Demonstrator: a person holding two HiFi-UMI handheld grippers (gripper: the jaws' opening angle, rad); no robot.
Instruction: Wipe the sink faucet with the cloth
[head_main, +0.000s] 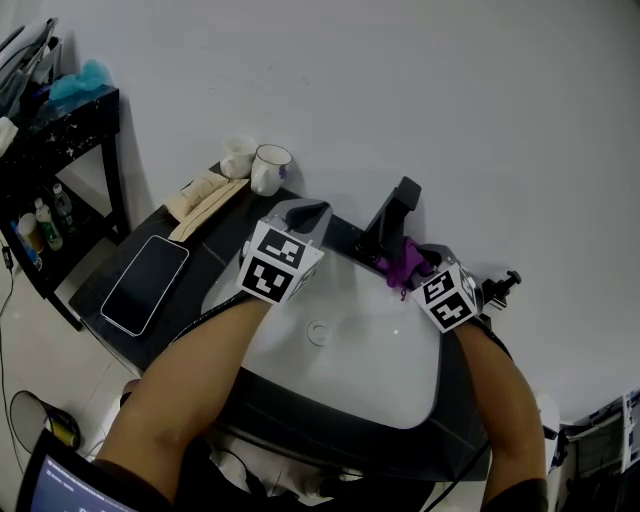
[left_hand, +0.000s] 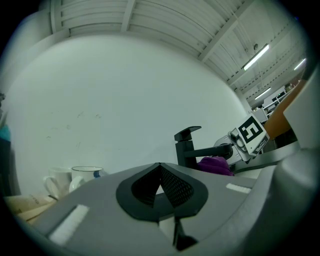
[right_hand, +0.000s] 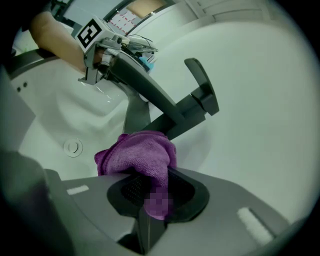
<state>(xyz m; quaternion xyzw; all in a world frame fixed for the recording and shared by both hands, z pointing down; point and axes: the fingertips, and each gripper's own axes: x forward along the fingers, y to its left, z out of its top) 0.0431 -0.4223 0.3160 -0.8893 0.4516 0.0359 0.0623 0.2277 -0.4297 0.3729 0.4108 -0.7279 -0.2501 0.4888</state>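
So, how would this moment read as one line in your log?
right gripper: shut on cloth | cloth: against black faucet | left gripper: shut, empty, above sink rim

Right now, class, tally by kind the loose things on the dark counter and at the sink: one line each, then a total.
White ceramic mugs: 2
Flat dark-screened smartphone: 1
Beige pile beside the mugs, contents unclear: 1
Purple microfibre cloth, clamped in the jaws of the right gripper: 1
Total: 5
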